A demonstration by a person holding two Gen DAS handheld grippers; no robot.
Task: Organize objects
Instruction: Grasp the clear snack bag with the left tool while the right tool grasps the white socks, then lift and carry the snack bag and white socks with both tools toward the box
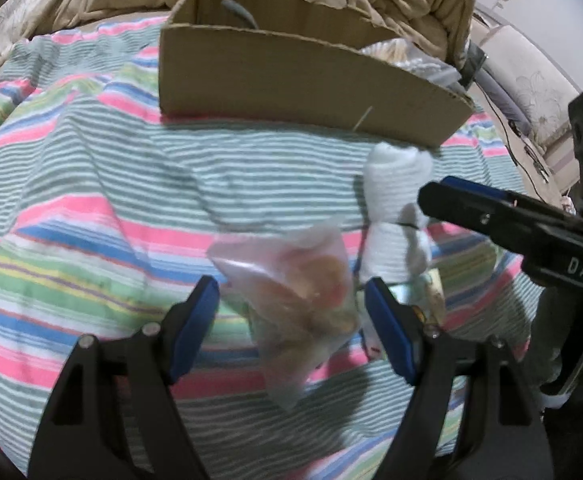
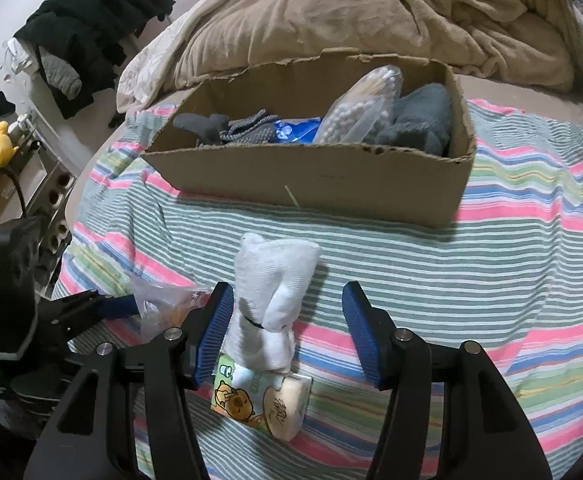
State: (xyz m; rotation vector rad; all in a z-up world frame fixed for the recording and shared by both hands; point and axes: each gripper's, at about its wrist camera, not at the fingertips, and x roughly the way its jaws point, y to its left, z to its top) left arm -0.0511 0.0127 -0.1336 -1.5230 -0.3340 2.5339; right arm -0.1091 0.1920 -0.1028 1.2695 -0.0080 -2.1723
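**Two tools open over the last loose items on the bed**

We hold the left tool with its jaws spread wide, and a clear plastic bag of orange-brown pieces lies between its fingers, nearer the right one; the picture is too blurred to tell whether either pad touches it. We judge the bag is framed this way so the jaws can close across its bulk rather than pinch a loose corner.

Our right tool is also wide open and grips nothing. A rolled white sock bundle lies against its left finger, leaving a broad gap to the right finger, so we would need to shift left to centre it. The bundle's near end rests on a small tissue pack printed with a cartoon bear, which sits low between the fingers, close to the tool's body.

Ahead of both tools stands the cardboard box on the striped bedsheet, open-topped and already holding grey socks, a blue packet, a bag of cotton swabs and a grey cloth. We take it as the collecting place, which is why the bag, bundle and pack wait just in front of it. Beyond the box a tan blanket is heaped.
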